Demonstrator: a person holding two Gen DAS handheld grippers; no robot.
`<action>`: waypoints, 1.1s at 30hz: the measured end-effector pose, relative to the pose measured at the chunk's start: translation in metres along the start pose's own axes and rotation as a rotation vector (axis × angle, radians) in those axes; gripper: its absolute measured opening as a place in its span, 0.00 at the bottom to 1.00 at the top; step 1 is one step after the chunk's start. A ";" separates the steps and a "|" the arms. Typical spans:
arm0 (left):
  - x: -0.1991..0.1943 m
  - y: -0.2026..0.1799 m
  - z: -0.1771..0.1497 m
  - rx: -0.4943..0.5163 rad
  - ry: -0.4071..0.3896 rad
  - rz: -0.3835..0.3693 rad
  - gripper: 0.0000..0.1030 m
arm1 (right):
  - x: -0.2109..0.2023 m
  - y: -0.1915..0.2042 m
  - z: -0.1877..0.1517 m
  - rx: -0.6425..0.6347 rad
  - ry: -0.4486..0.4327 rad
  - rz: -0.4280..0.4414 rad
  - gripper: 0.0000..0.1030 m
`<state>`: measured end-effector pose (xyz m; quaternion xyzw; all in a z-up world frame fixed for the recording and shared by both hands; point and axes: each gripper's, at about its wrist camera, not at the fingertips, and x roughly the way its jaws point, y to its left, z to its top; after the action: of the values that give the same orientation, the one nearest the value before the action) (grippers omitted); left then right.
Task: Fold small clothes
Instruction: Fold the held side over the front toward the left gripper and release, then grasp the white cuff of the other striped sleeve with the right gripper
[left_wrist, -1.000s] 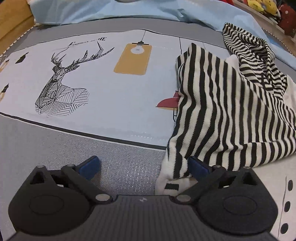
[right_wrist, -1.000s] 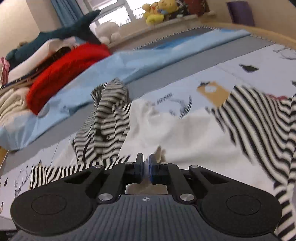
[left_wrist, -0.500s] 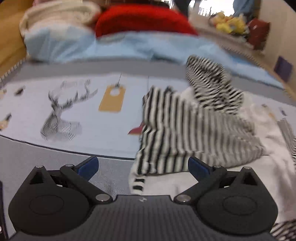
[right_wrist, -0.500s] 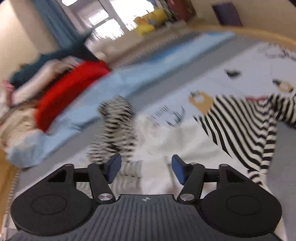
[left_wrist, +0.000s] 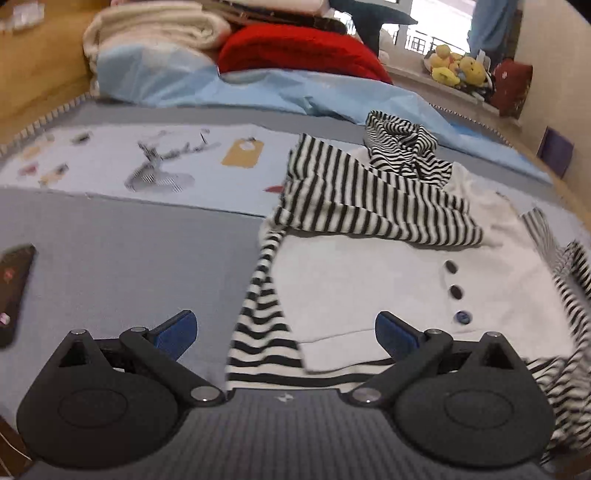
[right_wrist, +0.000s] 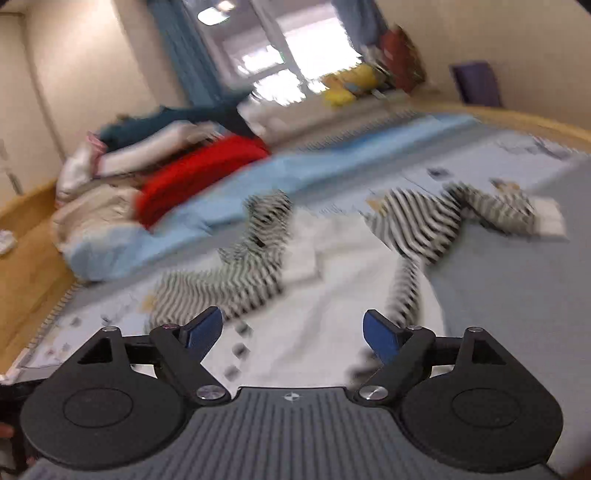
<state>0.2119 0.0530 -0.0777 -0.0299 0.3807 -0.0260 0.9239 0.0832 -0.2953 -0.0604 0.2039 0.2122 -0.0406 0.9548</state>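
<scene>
Grey mat (left_wrist: 110, 258) bare left of striped garment (left_wrist: 369, 273)

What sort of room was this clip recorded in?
Most likely a bedroom, with the work done on a bed. A printed bedspread carries the striped garment, folded blankets are piled at the far end, and plush toys sit on the sill by a window.

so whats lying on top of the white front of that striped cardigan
A folded-over black-and-white striped sleeve lies across the upper part of the white button-front panel. Three dark buttons show below it; whatever the sleeve covers is hidden.
</scene>
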 end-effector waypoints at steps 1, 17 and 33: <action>-0.001 0.002 -0.002 0.002 -0.010 0.009 1.00 | -0.002 -0.001 -0.001 -0.015 -0.006 0.032 0.82; 0.015 0.014 0.002 -0.103 -0.043 0.105 1.00 | -0.008 -0.009 -0.005 -0.058 -0.012 0.026 0.82; 0.043 -0.003 0.009 -0.046 0.031 0.115 1.00 | 0.021 -0.037 0.002 -0.005 0.098 -0.092 0.82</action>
<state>0.2490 0.0468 -0.1015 -0.0289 0.3966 0.0356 0.9168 0.0966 -0.3300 -0.0810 0.1935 0.2680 -0.0739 0.9409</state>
